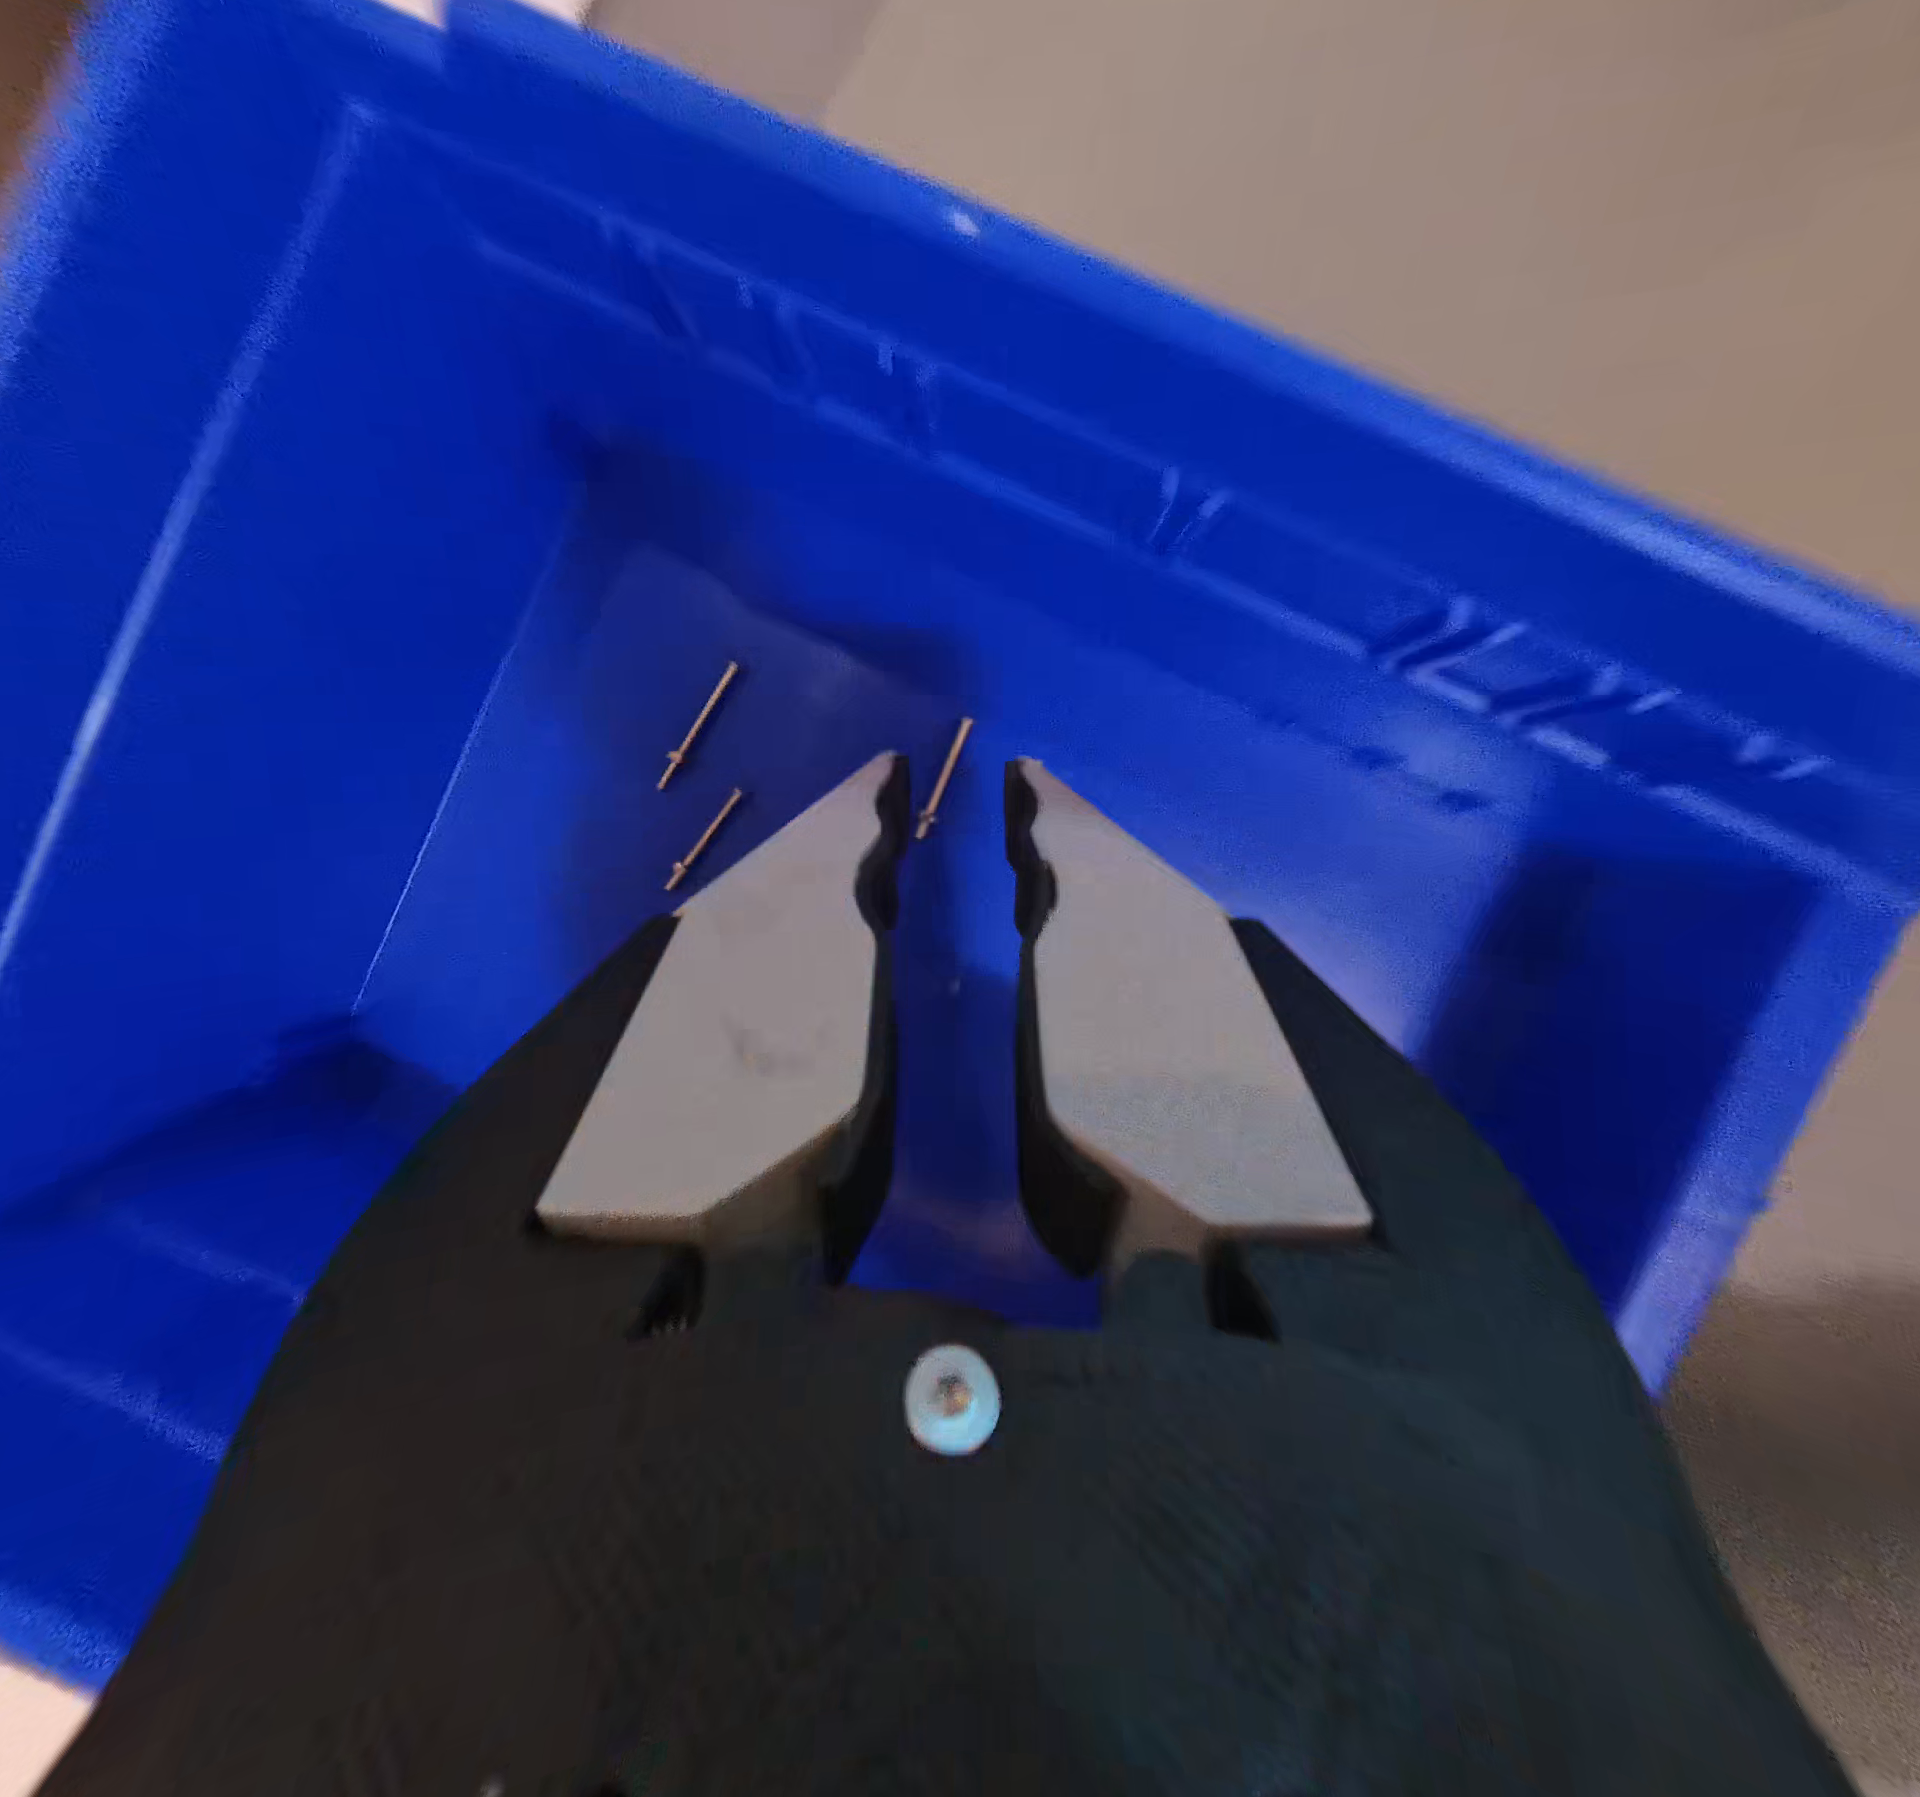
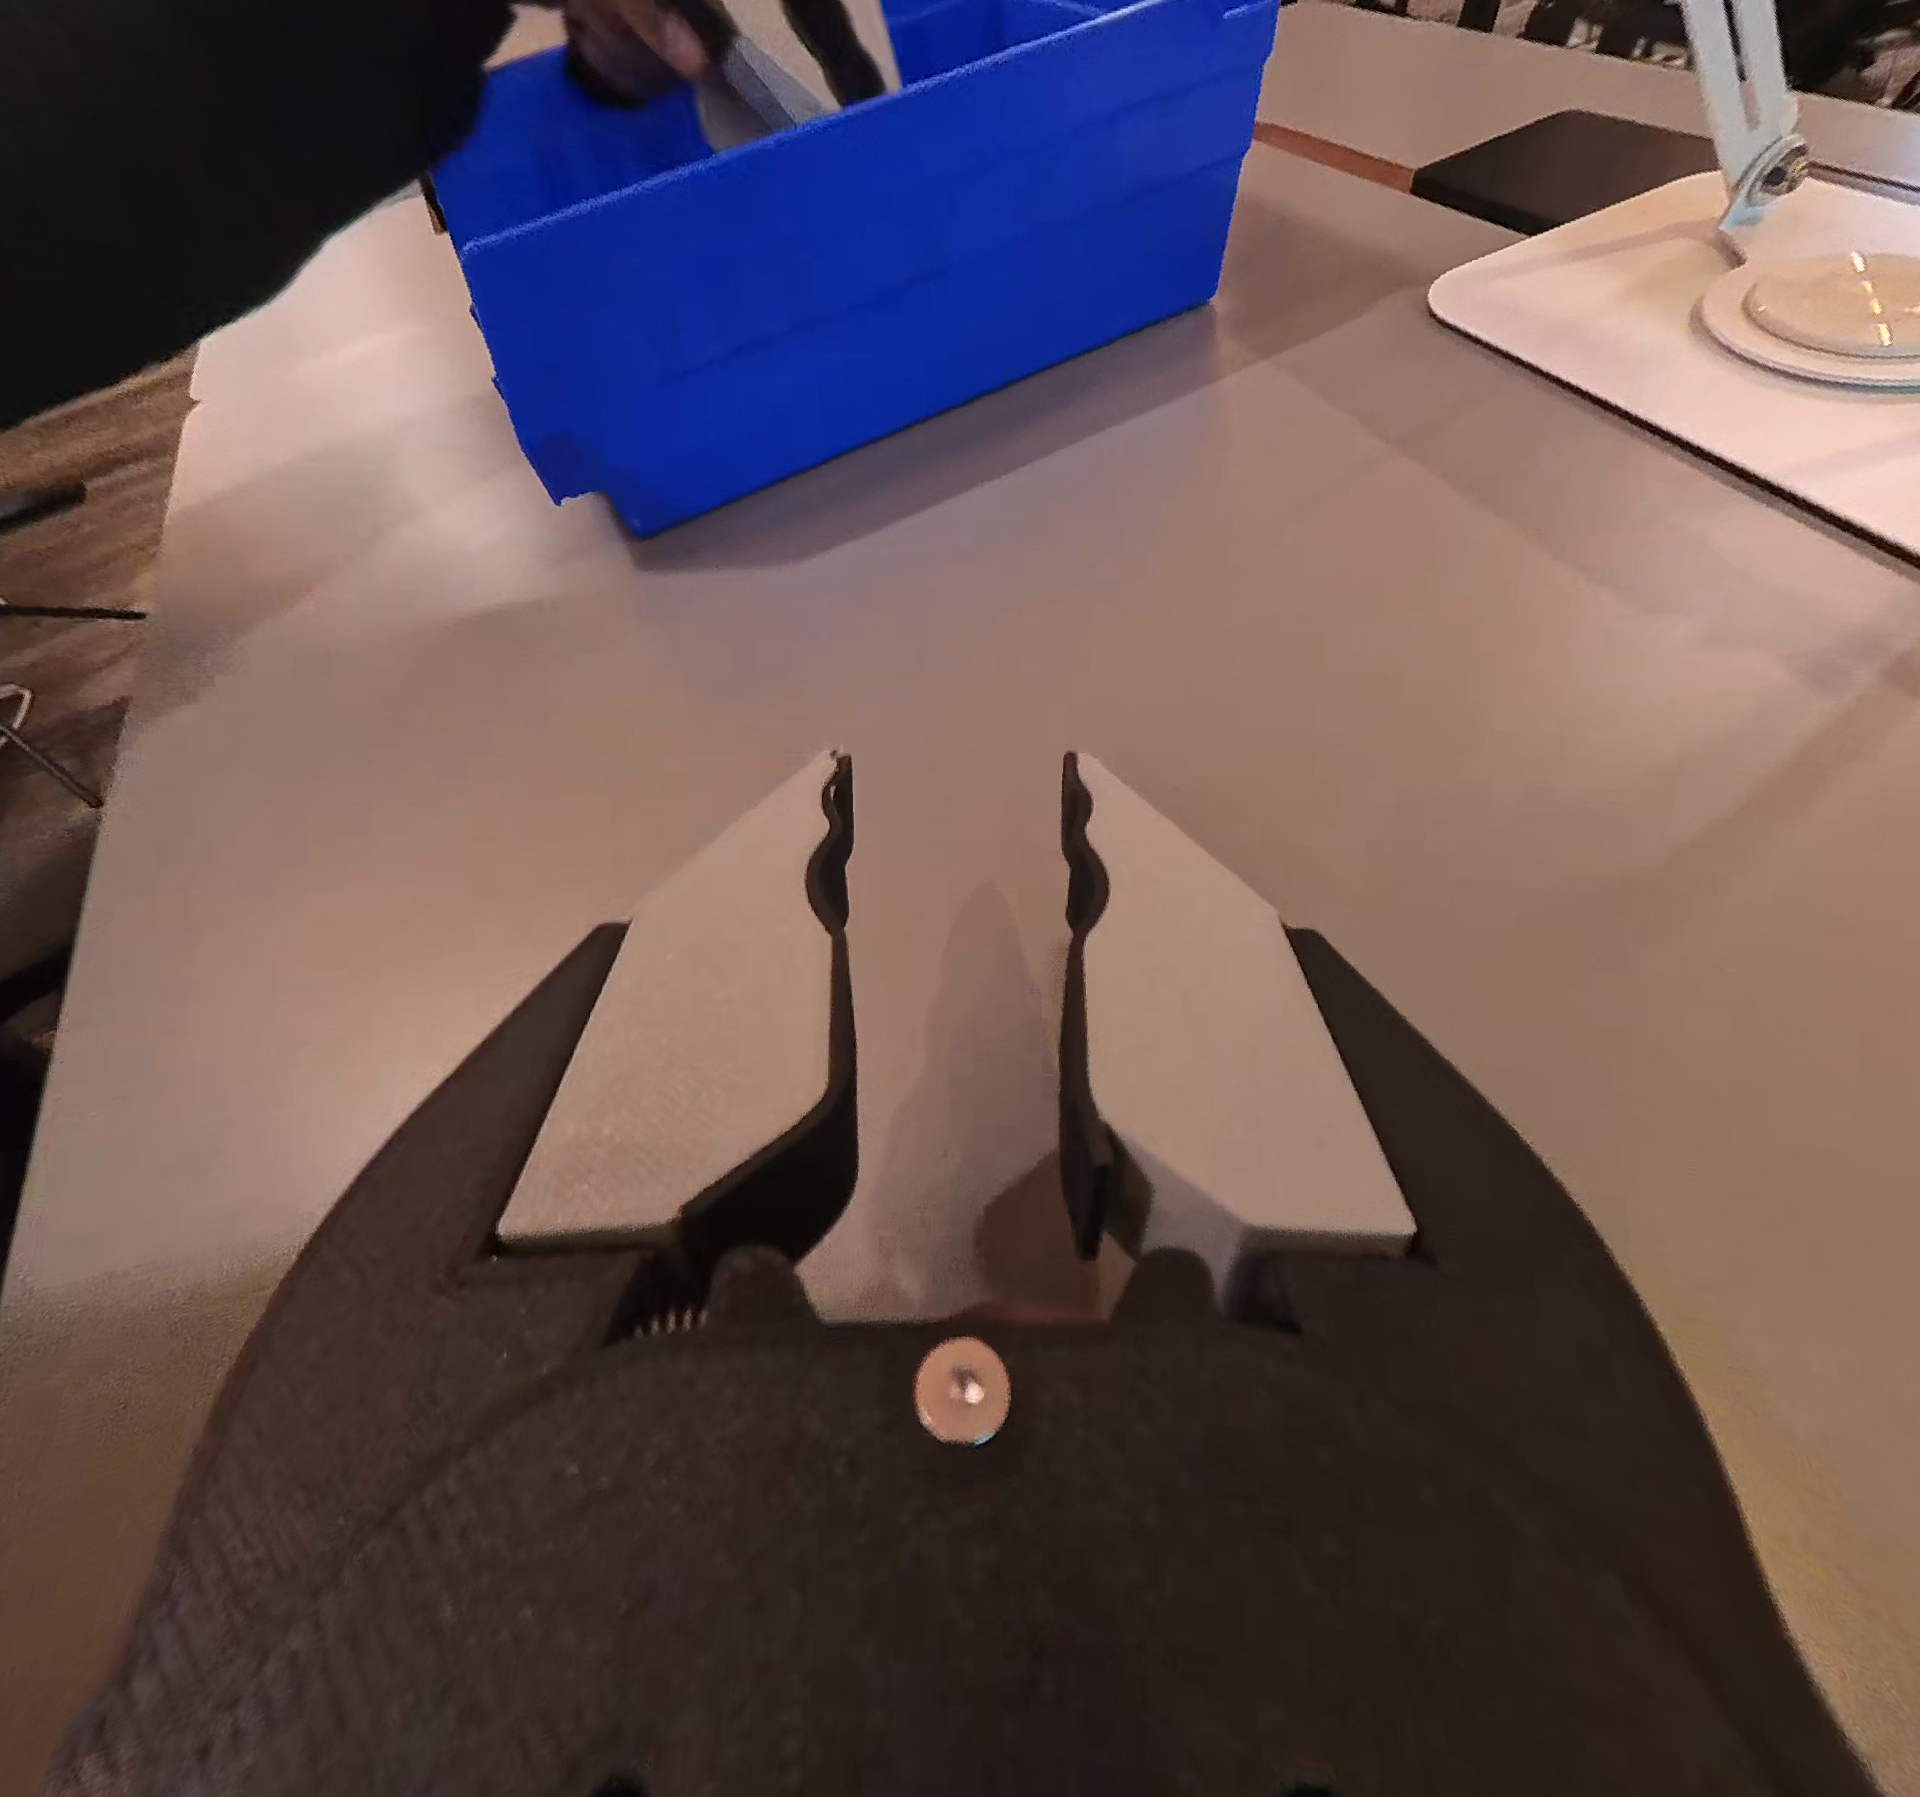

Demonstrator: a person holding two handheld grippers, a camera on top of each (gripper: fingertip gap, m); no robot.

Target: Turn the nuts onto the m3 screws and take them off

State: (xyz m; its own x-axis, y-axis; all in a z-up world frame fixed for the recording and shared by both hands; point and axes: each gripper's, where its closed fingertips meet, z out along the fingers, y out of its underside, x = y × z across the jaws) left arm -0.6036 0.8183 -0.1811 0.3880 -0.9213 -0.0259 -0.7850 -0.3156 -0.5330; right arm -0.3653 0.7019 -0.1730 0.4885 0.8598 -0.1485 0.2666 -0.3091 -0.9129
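A blue plastic bin point(image 1: 1143, 417) stands on the grey table; it also shows in the right wrist view point(image 2: 852, 293). Three thin metal screws lie on its floor: one point(image 1: 698, 725) at the far left, one point(image 1: 704, 839) nearer, and one point(image 1: 943, 777) just ahead of the fingertips. My left gripper point(image 1: 956, 762) is open and empty, reaching down inside the bin above that screw. In the right wrist view the left gripper point(image 2: 790, 33) dips into the bin, held by a hand. My right gripper point(image 2: 956, 760) is open and empty, low over the table, well short of the bin. No nuts show.
A white tray point(image 2: 1558, 365) with a white stand on it sits at the right of the table. A dark flat object point(image 2: 1538, 168) lies behind it. The table's left edge point(image 2: 156, 542) drops to a patterned floor. A dark sleeve point(image 2: 208, 106) crosses the upper left. Some 25 cm of space lies between my two pairs of fingers.
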